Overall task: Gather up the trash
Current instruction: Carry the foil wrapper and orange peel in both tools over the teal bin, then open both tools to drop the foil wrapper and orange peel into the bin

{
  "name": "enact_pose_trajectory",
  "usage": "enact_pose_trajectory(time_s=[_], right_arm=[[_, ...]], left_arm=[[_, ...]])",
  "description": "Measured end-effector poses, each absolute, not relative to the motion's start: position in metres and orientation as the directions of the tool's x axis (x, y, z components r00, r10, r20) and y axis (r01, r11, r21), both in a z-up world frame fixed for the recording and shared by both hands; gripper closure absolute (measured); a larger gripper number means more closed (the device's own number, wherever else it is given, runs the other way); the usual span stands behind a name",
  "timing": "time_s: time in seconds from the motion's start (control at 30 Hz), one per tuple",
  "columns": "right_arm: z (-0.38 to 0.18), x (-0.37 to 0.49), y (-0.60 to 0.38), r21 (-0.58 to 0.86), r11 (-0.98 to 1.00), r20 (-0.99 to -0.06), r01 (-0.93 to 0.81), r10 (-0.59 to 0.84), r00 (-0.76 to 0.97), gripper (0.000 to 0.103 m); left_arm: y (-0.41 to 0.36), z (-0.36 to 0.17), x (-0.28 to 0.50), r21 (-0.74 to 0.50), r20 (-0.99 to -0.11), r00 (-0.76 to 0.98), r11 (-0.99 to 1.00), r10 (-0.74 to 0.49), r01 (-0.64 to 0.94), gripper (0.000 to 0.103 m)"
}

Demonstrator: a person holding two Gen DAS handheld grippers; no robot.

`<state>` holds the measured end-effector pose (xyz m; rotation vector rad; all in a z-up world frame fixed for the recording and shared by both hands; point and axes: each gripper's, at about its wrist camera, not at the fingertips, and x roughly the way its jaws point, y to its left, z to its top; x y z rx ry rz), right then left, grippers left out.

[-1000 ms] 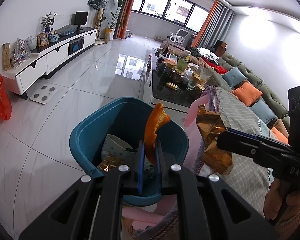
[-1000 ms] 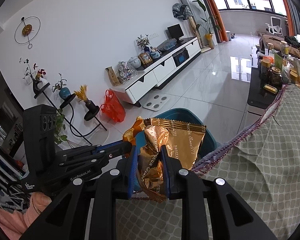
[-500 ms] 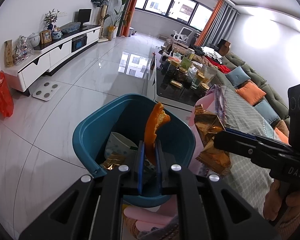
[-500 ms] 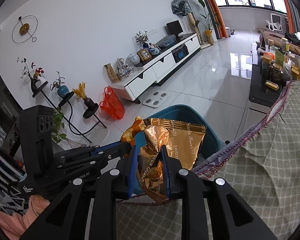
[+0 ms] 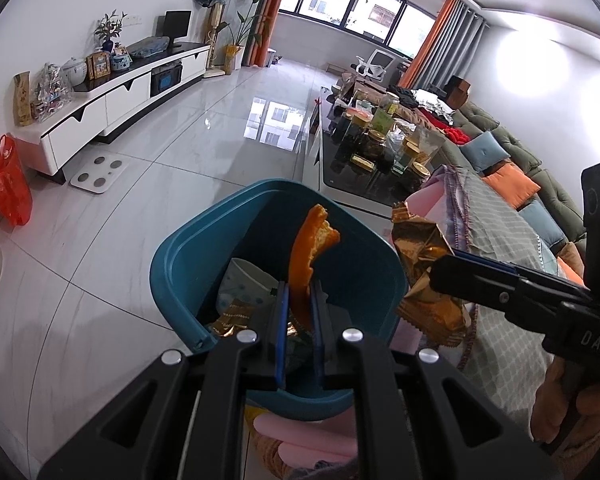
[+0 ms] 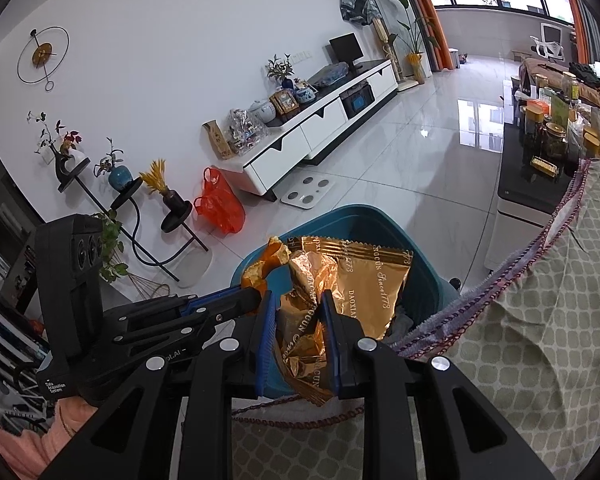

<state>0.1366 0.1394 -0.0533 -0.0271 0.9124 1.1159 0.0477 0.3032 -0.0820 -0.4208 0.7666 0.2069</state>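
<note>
Teal bin (image 5: 180,264) sits on the tiled floor (image 5: 112,216) w/ a paper cup (image 5: 240,284) and gold scraps inside. We see the left gripper (image 5: 299,320) clamped on an orange peel (image 5: 306,256), held upright over the bin opening. Right gripper (image 6: 298,320) is closed on a crinkled gold wrapper (image 6: 360,280), at the bin's rim, beside the checked cloth (image 6: 540,320).

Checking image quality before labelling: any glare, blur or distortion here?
Left wrist view: blown-out glare on the wall, window reflections on the floor, peel sharp. Right wrist view: evenly lit, wrapper text legible. Both: fisheye bending, dark corners.
</note>
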Motion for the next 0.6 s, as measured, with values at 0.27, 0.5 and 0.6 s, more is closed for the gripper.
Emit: enact_pose_trajectory(time_s=[0.27, 0.5, 0.6], right_arm=[[-0.057, 0.139, 0.148, 0.41, 0.485, -0.654, -0.773, 0.747, 0.122, 0.08], [-0.062, 0.141, 0.157, 0.398, 0.486, -0.668, -0.778, 0.735, 0.117, 0.08], [-0.065, 0.142, 0.16, 0.394, 0.488, -0.675, -0.779, 0.729, 0.115, 0.08]], left_arm=[[0.305, -0.085, 0.051, -0.292, -0.717, 0.696, 0.892, 0.035, -0.345, 0.091], [0.31, -0.091, 0.055, -0.292, -0.723, 0.689, 0.886, 0.043, -0.361, 0.091], [0.311, -0.093, 0.057, -0.287, -0.728, 0.684, 0.886, 0.046, -0.365, 0.091]])
